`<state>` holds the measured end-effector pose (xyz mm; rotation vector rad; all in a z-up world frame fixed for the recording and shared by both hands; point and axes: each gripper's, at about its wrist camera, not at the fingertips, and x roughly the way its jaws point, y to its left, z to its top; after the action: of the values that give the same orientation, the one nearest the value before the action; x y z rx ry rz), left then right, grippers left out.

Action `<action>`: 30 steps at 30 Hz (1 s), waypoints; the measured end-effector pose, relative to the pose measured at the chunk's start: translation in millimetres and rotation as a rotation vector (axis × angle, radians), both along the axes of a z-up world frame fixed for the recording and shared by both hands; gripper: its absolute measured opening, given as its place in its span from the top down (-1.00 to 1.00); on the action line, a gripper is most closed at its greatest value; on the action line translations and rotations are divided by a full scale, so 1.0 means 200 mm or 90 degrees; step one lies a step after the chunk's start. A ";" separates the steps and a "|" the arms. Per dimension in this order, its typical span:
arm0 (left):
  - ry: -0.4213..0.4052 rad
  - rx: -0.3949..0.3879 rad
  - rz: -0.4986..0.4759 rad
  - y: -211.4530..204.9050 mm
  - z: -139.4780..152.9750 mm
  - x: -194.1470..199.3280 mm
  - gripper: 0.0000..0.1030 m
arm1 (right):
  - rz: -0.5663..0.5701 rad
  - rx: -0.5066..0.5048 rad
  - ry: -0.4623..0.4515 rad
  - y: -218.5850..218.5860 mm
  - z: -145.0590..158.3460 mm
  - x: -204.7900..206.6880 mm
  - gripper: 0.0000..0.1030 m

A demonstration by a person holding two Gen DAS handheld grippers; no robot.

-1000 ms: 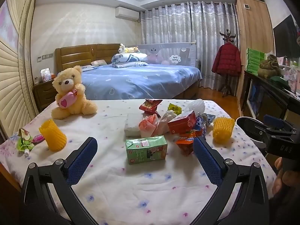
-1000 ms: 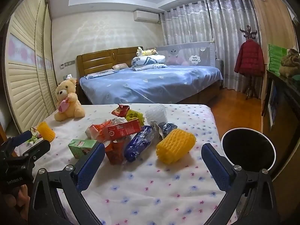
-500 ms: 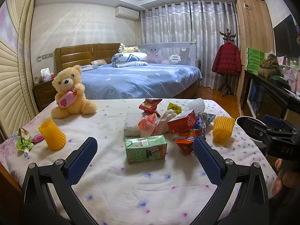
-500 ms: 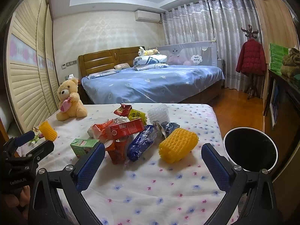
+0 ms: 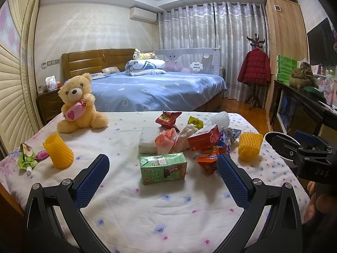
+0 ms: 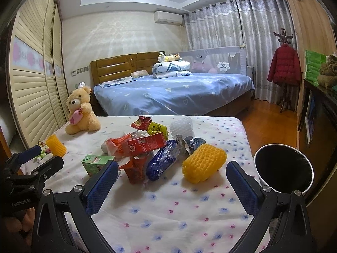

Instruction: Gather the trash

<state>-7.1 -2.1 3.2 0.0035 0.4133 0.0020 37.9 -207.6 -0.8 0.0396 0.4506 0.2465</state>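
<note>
On table [image 5: 130,206]: two yellow nets [image 5: 250,146]

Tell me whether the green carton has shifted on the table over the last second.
No. The green carton still lies just in front of the white block, as before; only the camera's view drifted slightly.

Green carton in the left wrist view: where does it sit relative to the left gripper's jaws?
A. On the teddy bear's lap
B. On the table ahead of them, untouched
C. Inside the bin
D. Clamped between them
B: the green carton lies on the table ahead of the open left gripper, touching neither jaw.
</note>
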 end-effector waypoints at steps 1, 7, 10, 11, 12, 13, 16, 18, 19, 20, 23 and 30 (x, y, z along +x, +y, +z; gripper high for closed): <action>0.000 0.000 0.000 0.00 0.00 0.00 -1.00 | 0.001 0.000 0.000 0.00 0.00 0.00 -1.00; 0.000 -0.001 0.000 0.00 0.00 0.00 -1.00 | 0.002 0.000 -0.001 0.00 0.00 0.00 -1.00; 0.001 -0.002 0.000 0.00 0.00 0.00 -1.00 | 0.003 -0.001 -0.002 0.00 0.00 -0.01 -1.00; 0.001 -0.003 -0.001 0.00 0.00 0.00 -1.00 | 0.003 -0.002 -0.002 0.01 0.00 -0.01 -1.00; 0.000 -0.003 0.000 0.00 0.00 0.00 -1.00 | 0.003 -0.004 -0.003 0.01 0.00 -0.01 -1.00; 0.000 -0.002 0.000 0.00 0.00 0.00 -1.00 | 0.004 -0.004 -0.003 0.01 0.00 -0.01 -1.00; 0.001 -0.003 0.000 0.00 0.00 0.00 -1.00 | 0.005 -0.004 -0.001 0.02 0.00 -0.01 -1.00; 0.001 -0.002 0.000 0.00 0.00 0.00 -1.00 | 0.006 -0.003 -0.002 0.02 0.00 -0.01 -1.00; 0.001 -0.002 0.000 0.00 0.00 0.00 -1.00 | 0.006 -0.003 -0.002 0.02 0.00 -0.01 -1.00; 0.001 -0.002 0.000 0.00 0.00 0.00 -1.00 | 0.006 -0.003 -0.002 0.02 0.00 -0.01 -1.00; 0.002 -0.002 0.000 0.00 -0.01 0.00 -1.00 | 0.006 -0.003 -0.002 0.02 0.00 -0.01 -1.00; 0.011 -0.007 0.002 0.01 -0.03 0.00 -1.00 | 0.016 0.008 0.008 0.03 -0.01 0.00 -1.00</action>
<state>-6.3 0.7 -2.8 -0.0086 0.4313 0.0026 36.9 -201.5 -3.0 0.0485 0.4626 0.2744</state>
